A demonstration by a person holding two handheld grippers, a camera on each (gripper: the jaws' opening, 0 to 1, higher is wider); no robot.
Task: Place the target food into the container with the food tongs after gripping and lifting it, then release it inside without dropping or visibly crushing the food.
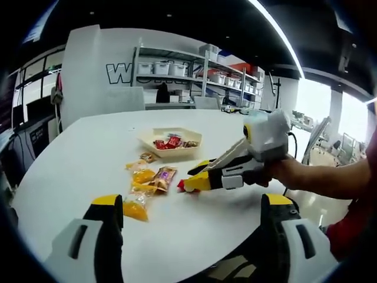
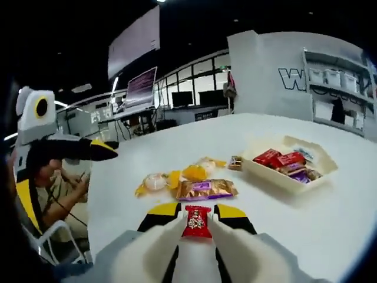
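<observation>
The right gripper [image 2: 197, 223] grips a red snack packet [image 2: 197, 221] just above the table [image 2: 330, 218] — it should carry it level over the cream tray [image 2: 272, 174], lower, then ease open. The left gripper [image 1: 191, 219] hangs wide open.

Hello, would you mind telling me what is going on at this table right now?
A person is moving snacks into a tray with handheld grippers. The right gripper is shut on a small red packet, just above the white table. The left gripper is open and holds nothing. More wrapped snacks lie beside the tray.
</observation>
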